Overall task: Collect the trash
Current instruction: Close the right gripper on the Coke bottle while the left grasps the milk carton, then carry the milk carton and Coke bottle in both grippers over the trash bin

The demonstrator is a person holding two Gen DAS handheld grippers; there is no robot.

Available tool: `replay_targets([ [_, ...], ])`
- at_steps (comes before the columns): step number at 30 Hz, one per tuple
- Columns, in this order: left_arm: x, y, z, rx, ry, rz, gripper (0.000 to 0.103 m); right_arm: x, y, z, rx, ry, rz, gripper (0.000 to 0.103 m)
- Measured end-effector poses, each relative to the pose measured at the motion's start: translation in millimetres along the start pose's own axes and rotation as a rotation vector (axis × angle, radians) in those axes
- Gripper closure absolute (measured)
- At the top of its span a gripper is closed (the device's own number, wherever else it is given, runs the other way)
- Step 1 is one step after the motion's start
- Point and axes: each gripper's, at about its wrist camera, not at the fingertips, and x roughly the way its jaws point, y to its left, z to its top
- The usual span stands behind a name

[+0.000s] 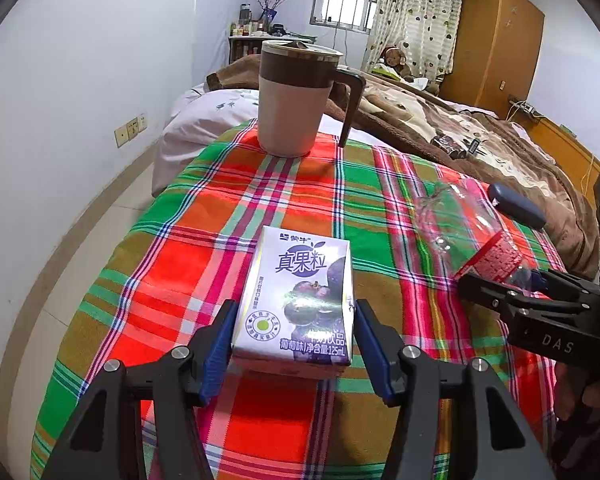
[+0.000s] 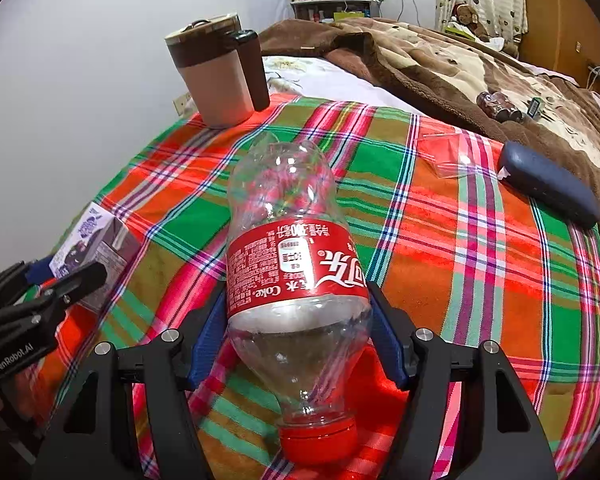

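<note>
A small purple-and-white drink carton stands on the plaid tablecloth. My left gripper has its blue pads on both sides of the carton, touching or nearly touching it. An empty clear Coke bottle with a red label and red cap lies on the cloth, cap toward the camera. My right gripper is closed against its sides at the label. The bottle and right gripper also show in the left wrist view. The carton and left gripper show in the right wrist view.
A beige and brown lidded mug stands at the table's far edge. A dark blue case lies at the right edge, with a clear plastic wrapper beside it. A bed with a brown blanket lies behind the table.
</note>
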Motion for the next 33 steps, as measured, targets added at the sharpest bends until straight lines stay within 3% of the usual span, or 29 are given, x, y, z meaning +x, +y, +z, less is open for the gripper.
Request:
replay_targets([
  [19, -34, -26, -14, 0.043, -0.045, -0.019, 0.047, -25, 4, -12, 0.007, -0.090, -0.027, 0.038],
  [27, -35, -33, -27, 0.046, -0.004, -0.048, 0.047, -34, -1, -24, 0.022, -0.089, -0.028, 0.038],
  [33, -19, -33, -24, 0.048, 0.029, -0.007, 0.040, -34, -4, -24, 0.032, -0.081, -0.021, 0.038],
])
